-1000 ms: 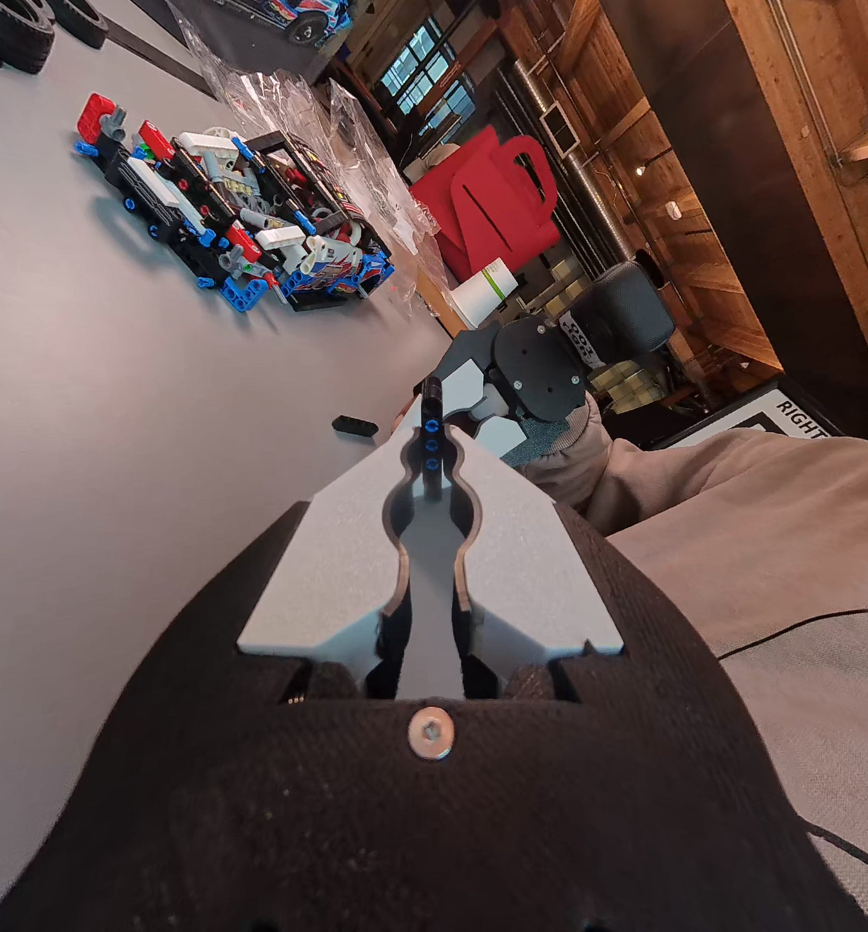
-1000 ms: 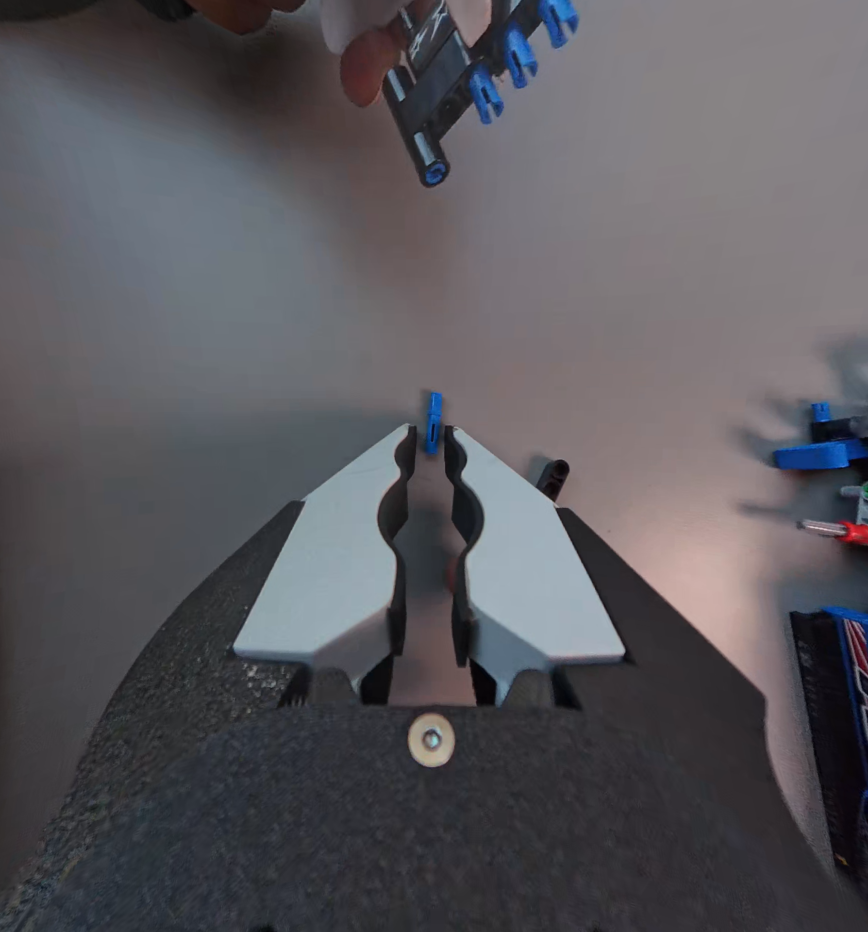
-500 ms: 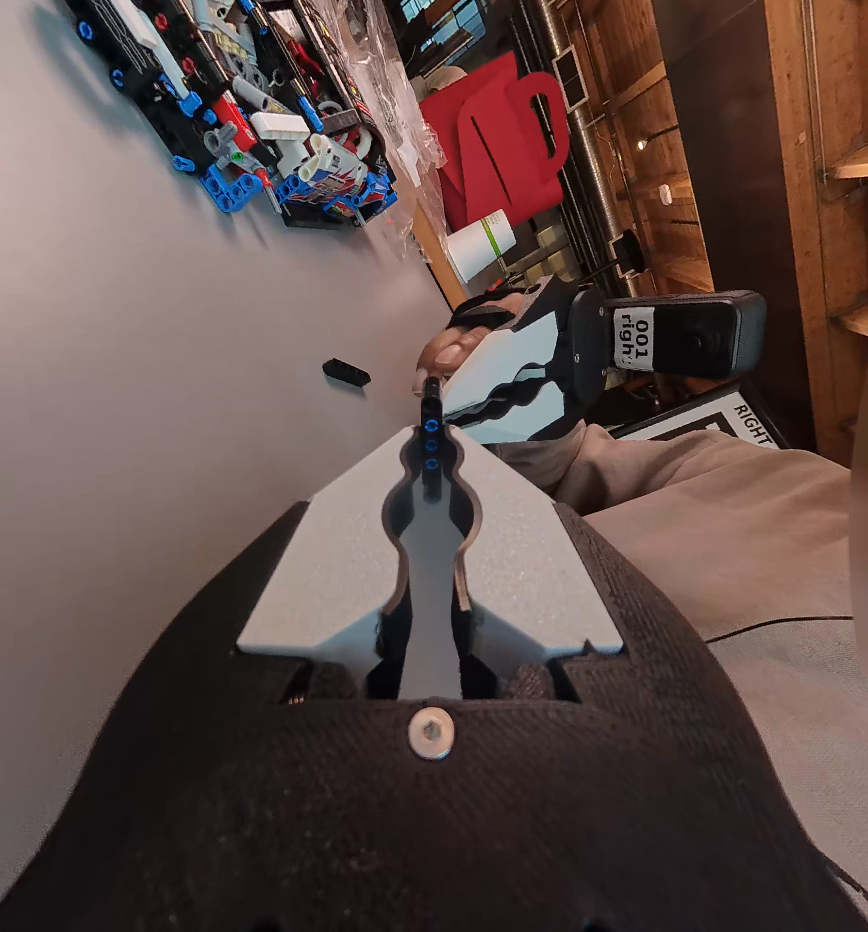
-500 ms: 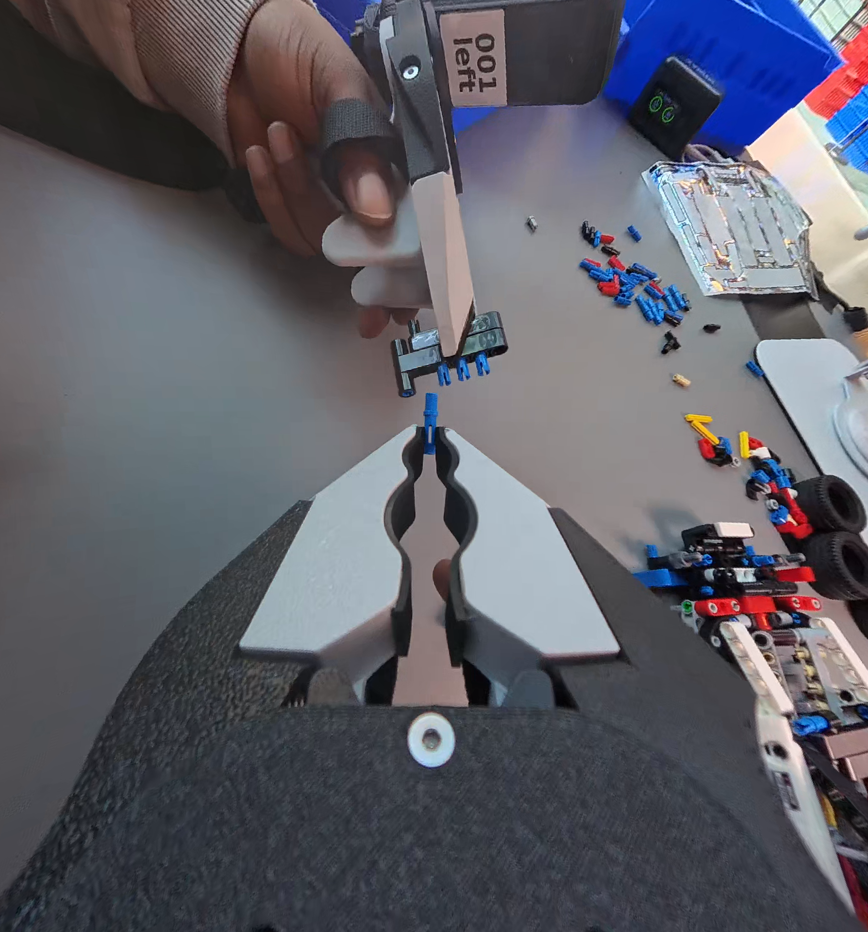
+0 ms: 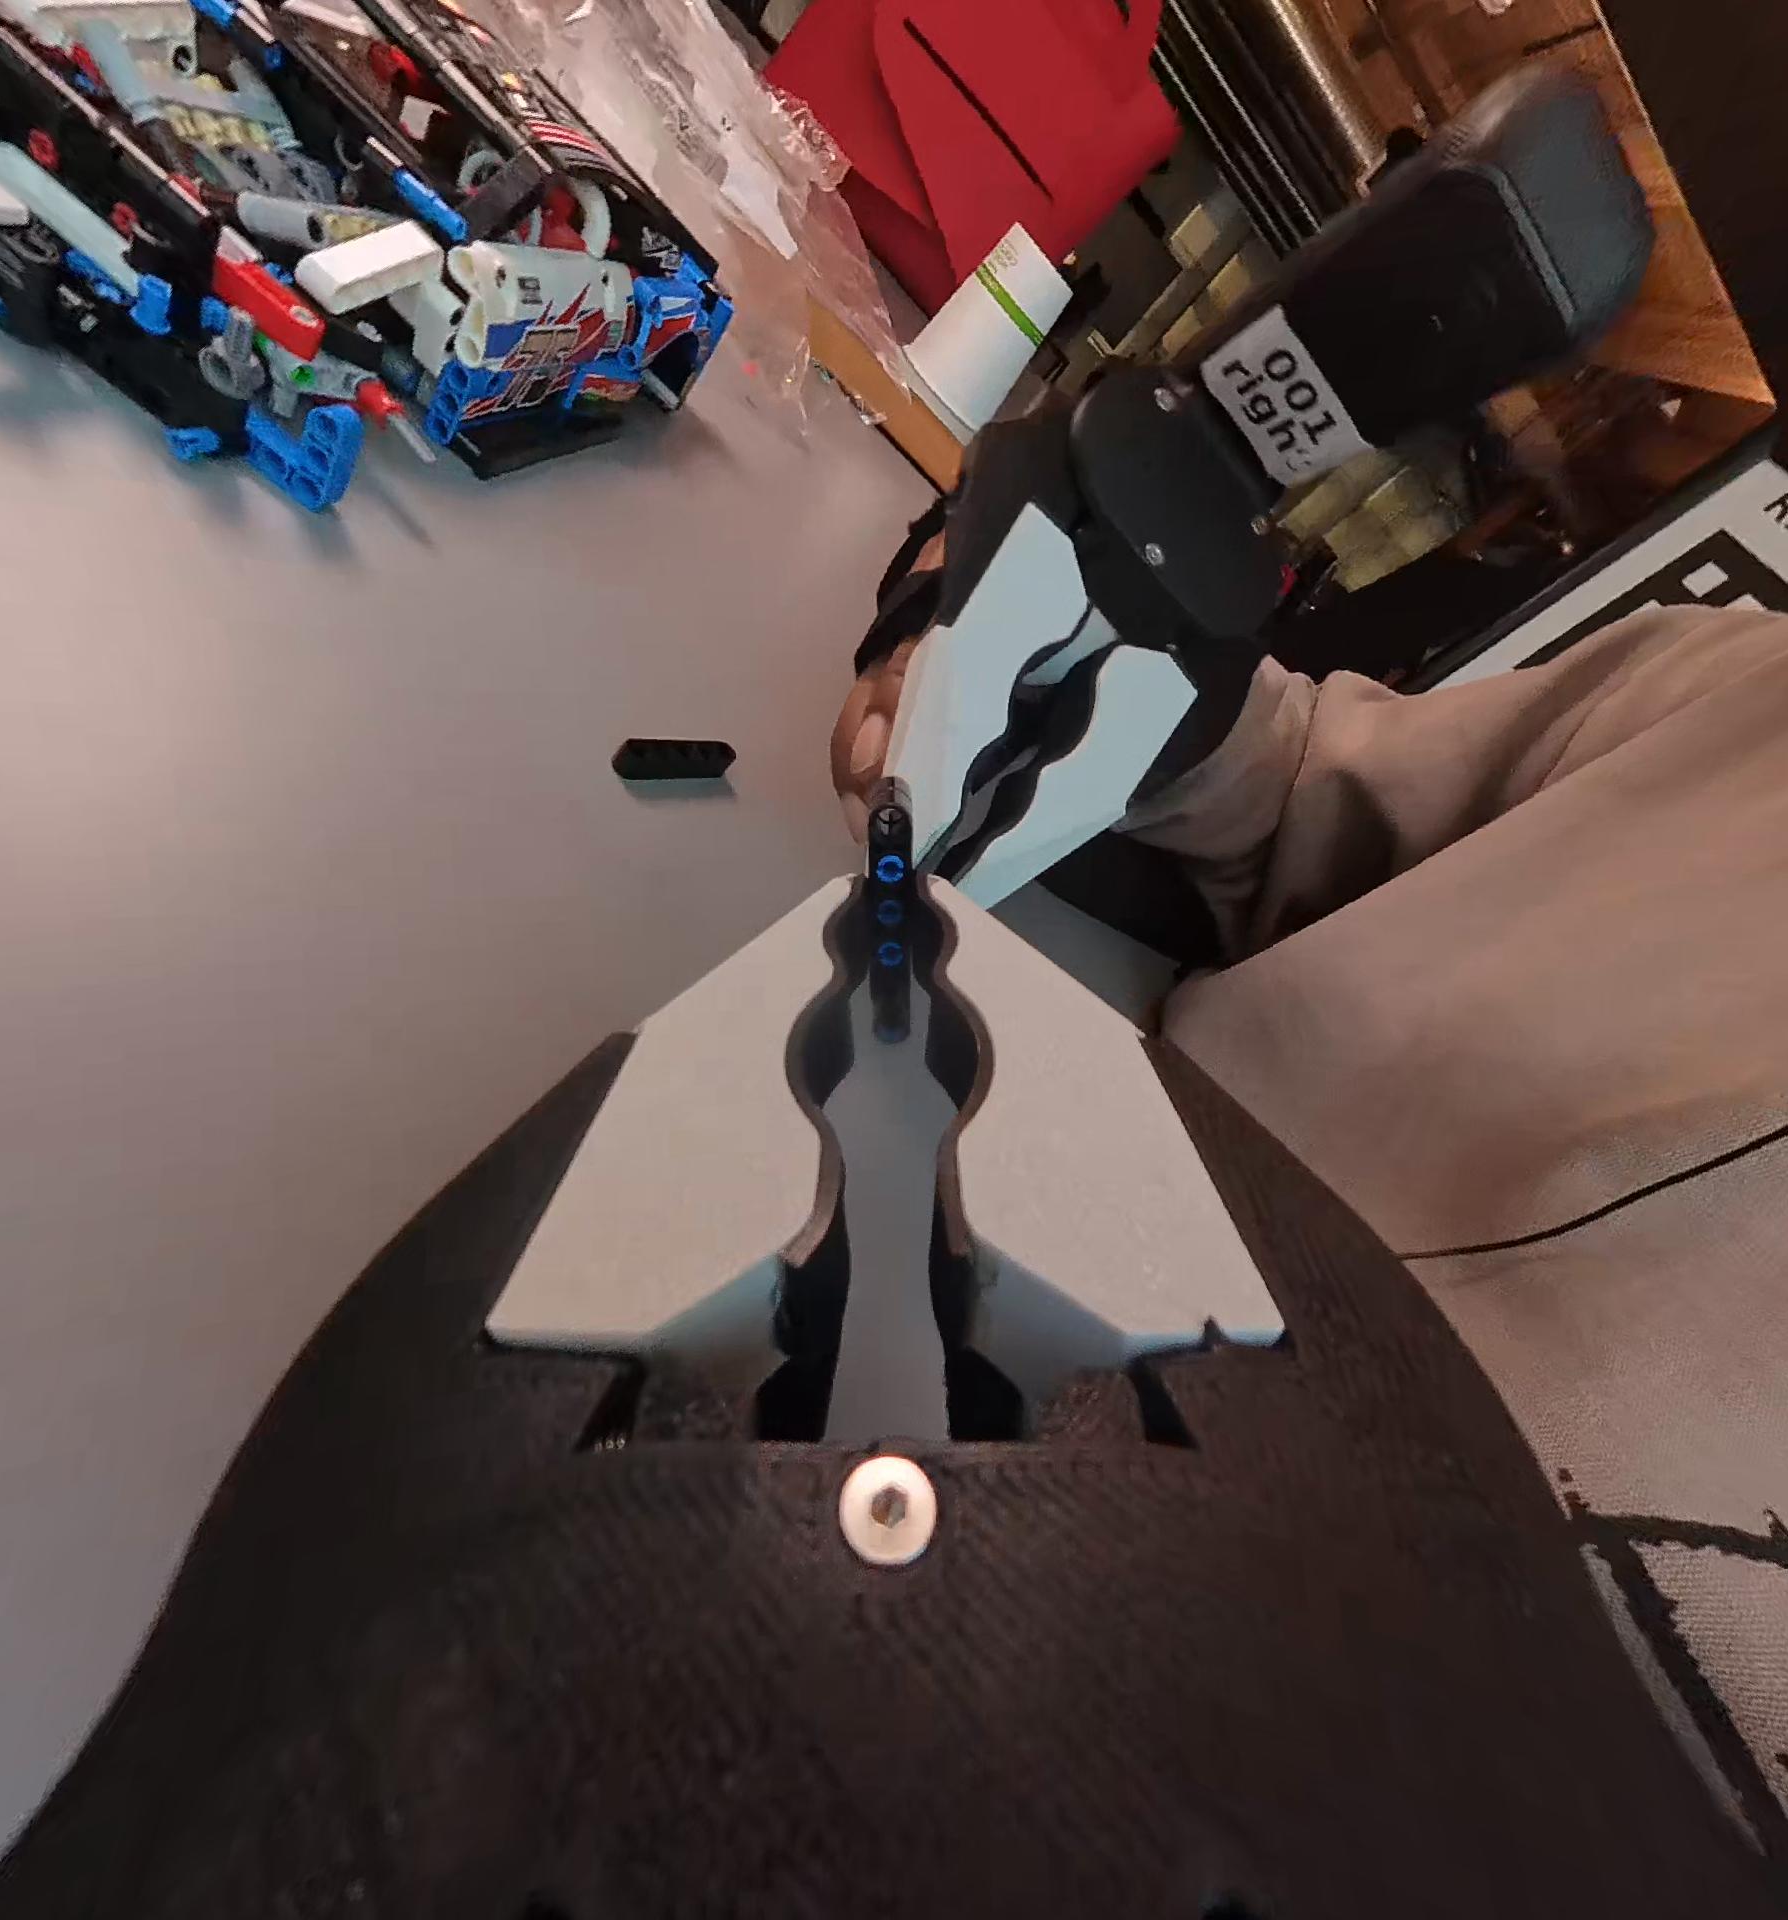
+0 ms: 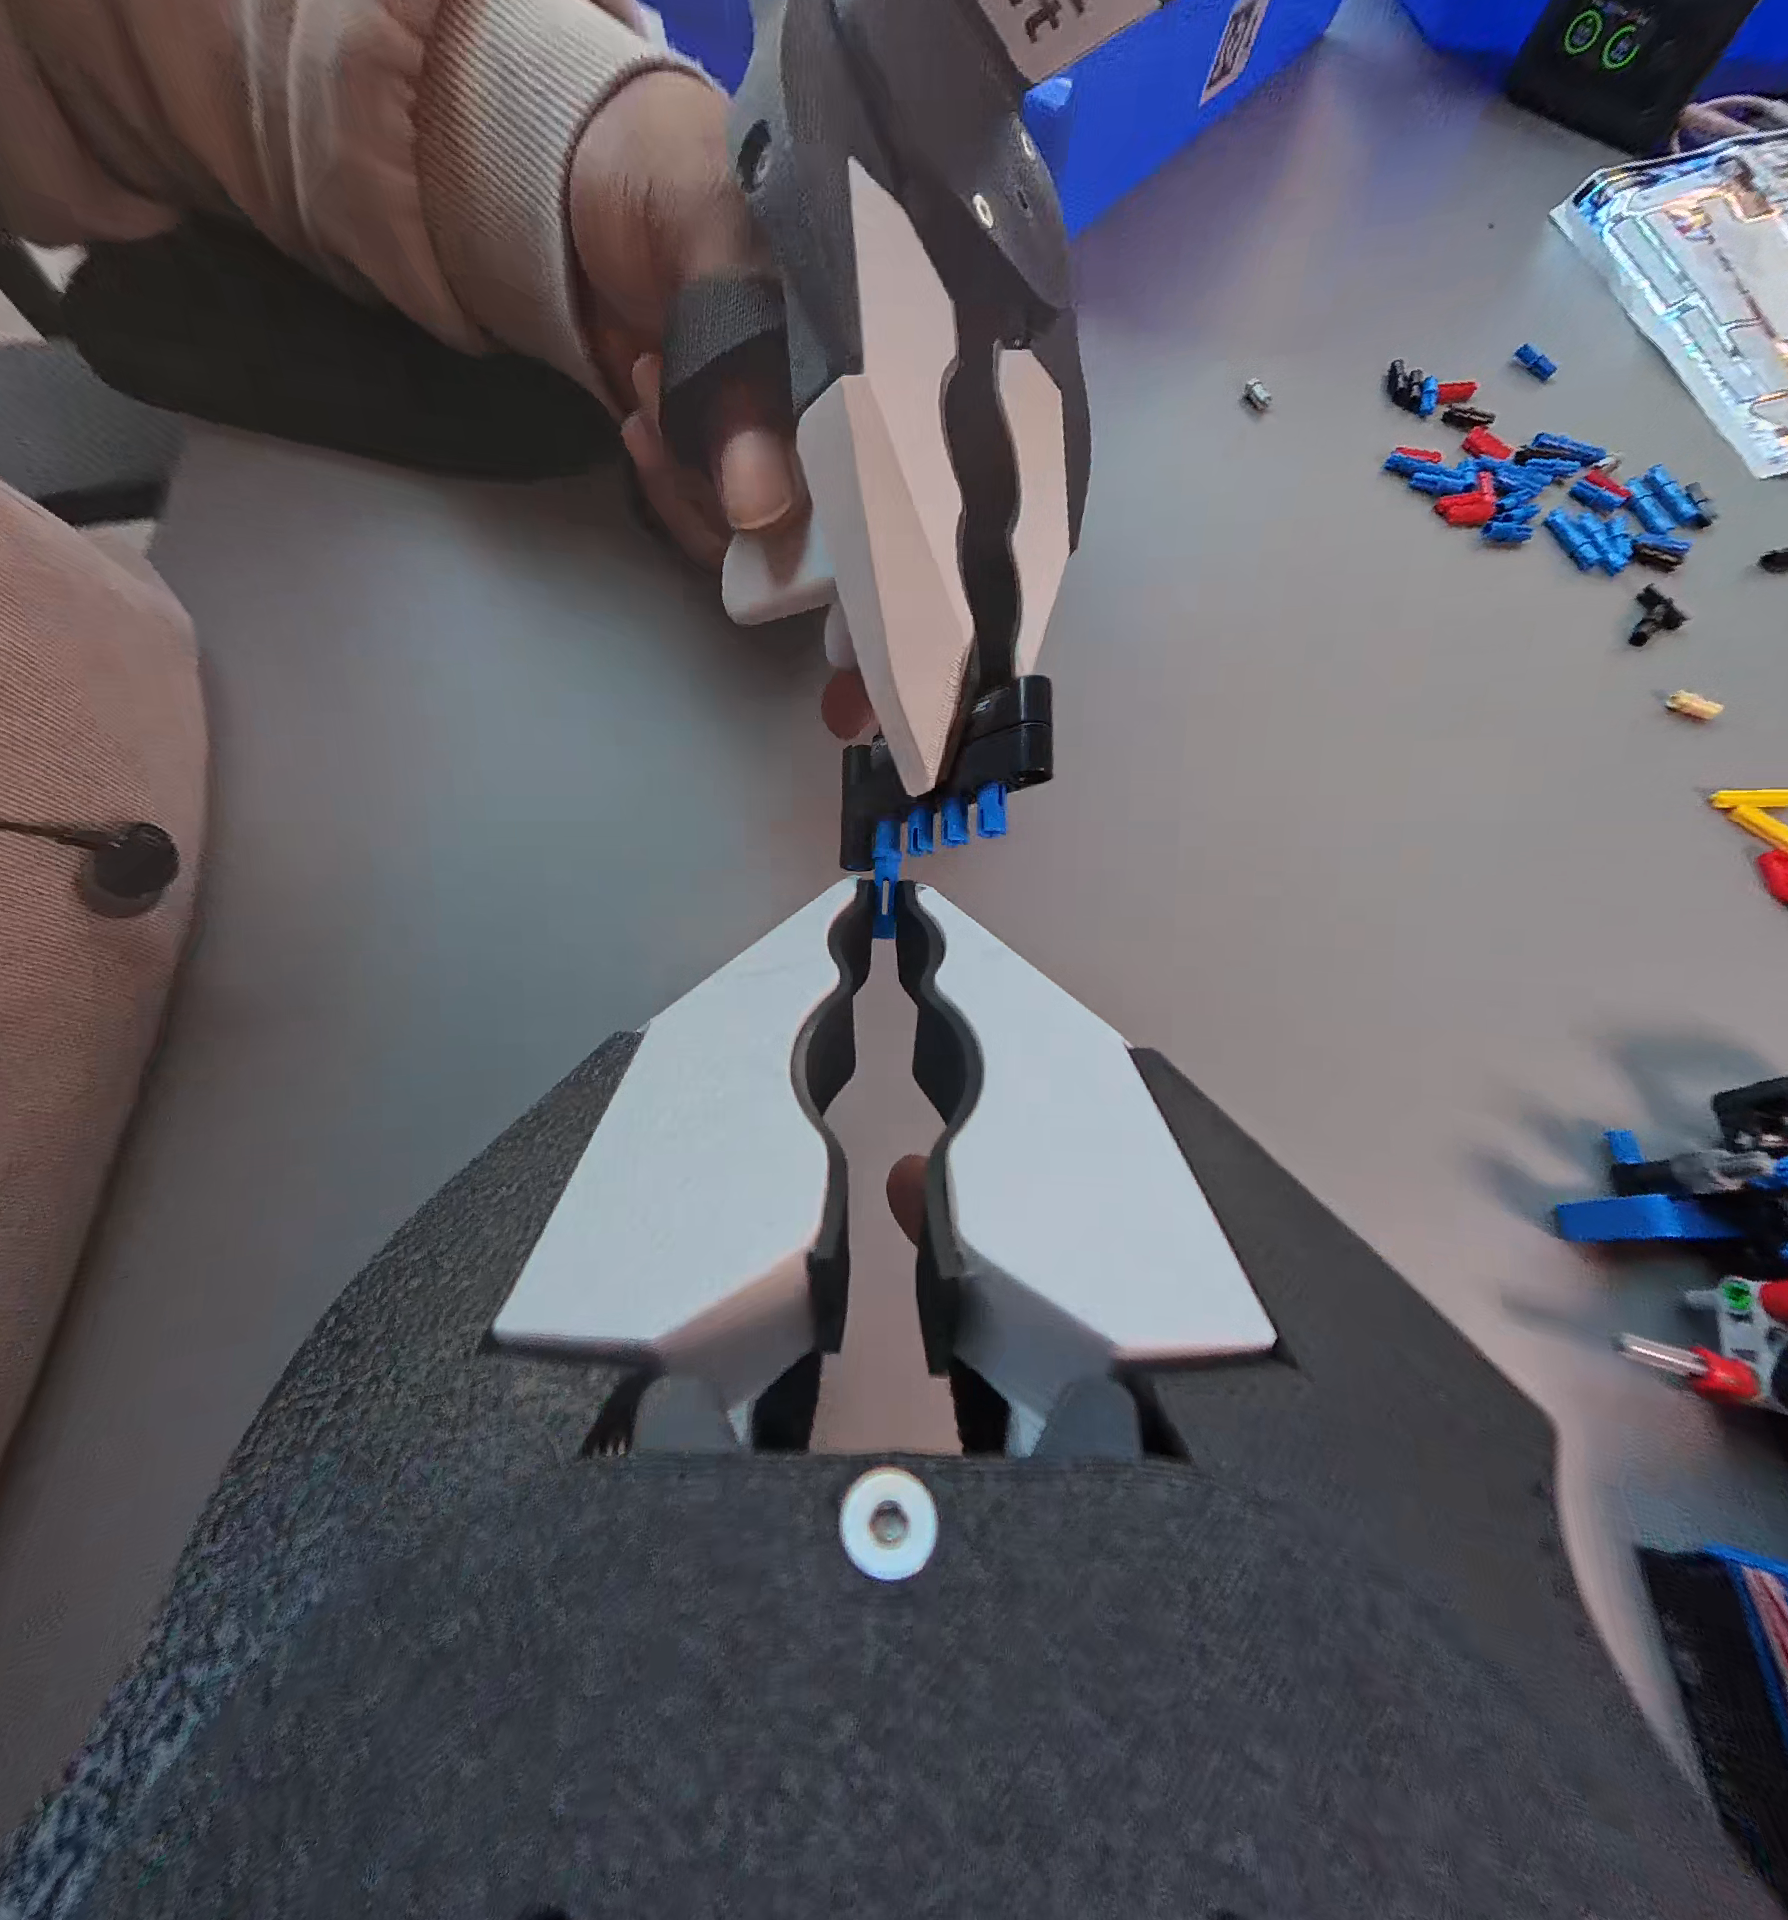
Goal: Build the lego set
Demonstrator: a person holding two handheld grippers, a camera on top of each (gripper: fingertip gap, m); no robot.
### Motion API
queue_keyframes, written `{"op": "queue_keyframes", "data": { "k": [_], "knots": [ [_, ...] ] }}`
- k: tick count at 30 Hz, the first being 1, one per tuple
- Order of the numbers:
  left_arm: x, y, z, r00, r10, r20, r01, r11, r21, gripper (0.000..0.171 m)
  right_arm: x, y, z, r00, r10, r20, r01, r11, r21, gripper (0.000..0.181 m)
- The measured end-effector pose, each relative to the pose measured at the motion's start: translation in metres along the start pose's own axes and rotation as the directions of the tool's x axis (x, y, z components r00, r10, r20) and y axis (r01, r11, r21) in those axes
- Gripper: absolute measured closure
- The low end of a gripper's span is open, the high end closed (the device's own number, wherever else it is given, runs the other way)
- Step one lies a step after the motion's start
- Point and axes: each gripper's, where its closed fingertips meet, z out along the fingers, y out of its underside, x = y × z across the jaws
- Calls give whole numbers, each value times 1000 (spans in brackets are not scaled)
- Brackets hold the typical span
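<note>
Both grippers are showing textured black shells, pale grey wedge fingers with wavy black inner edges, and one silver screw at the base: left gripper (image 5: pixel 888 883), right gripper (image 6: pixel 882 894). The person is wearing ribbed beige sleeves (image 6: pixel 329 156) and a black finger strap (image 6: pixel 718 312).

Left gripper (image 5: pixel 888 883) and right gripper (image 6: pixel 885 889), both clamped, meet tip to tip.

Matt grey table (image 6: pixel 1285 727), smooth. Glossy plastic black beam (image 6: pixel 1015 732) and blue pin (image 6: pixel 882 906). Rough, grainy black gripper body (image 6: pixel 869 1714). Ribbed cloth sleeve (image 6: pixel 350 135).
</note>
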Motion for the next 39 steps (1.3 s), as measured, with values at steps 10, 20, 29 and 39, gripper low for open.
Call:
{"op": "queue_keyframes", "data": {
  "k": [10,20,29,39],
  "knots": [
    [32,-11,-3,960,266,-91,-259,963,79,165,-14,-23,-18,886,342,314,-395,910,123,180],
    [47,-4,2,924,348,-158,-339,937,83,166,-30,-24,-23,844,363,395,-420,905,68,181],
    [50,-64,-21,961,178,-210,-78,908,411,166,8,-69,-43,864,406,299,-498,778,384,181],
    [62,-63,-18,938,209,-275,-84,910,406,166,0,-72,-49,916,330,230,-394,846,358,181]
  ]
}}
